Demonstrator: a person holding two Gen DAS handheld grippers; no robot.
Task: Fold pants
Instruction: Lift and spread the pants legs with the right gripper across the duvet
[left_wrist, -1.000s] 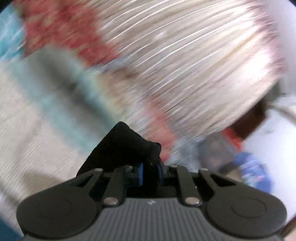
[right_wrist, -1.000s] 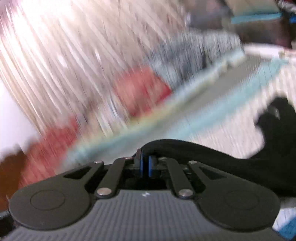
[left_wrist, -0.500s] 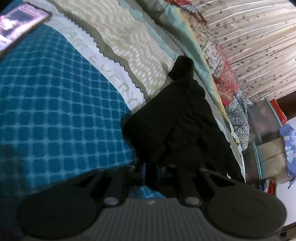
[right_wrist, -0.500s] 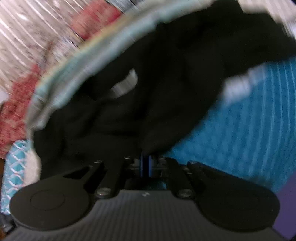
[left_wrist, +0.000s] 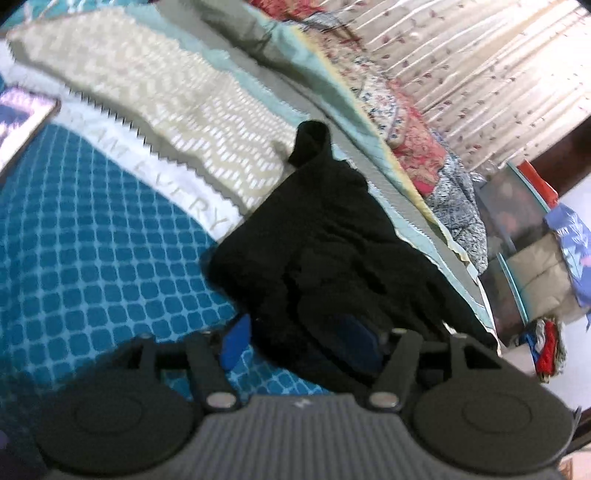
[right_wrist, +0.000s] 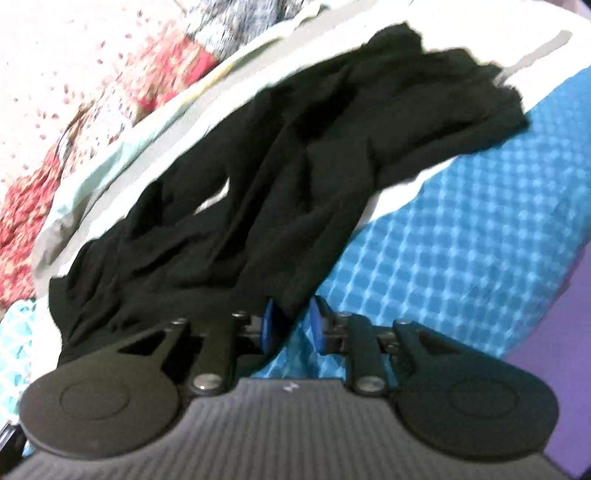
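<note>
- The black pants (left_wrist: 332, 236) lay in a rumpled heap on the bed, partly on the blue checked bedspread (left_wrist: 92, 251) and partly on the pale bands beyond it.
- In the left wrist view one narrow end of the pants stuck up toward the beige zigzag pillow (left_wrist: 177, 110), while the near edge ran down to the left tongs (left_wrist: 299, 341).
- The left tongs were opening — their blue pads (left_wrist: 236, 341) stood well apart, the near edge of the pants lying between them, draped over the right-side pad and clear of the left-side one; nothing was gripped.
- In the right wrist view the pants (right_wrist: 295, 177) stretched from the far upper right down to the near left, with folds running lengthwise.
- The right tongs (right_wrist: 291, 326) were opening too — a narrower gap, with a corner of the black cloth hanging between the blue pads; the pads did not appear to press on it.
- A white strip with grey lettering (left_wrist: 177, 184) ran across the bedspread beside the pants.
- A floral quilt (left_wrist: 406, 122) lay along the far edge of the bed, with a patterned curtain (left_wrist: 480, 66) behind it.
- A phone (left_wrist: 22, 125) lay at the left edge of the left wrist view, well apart from the pants.
</note>
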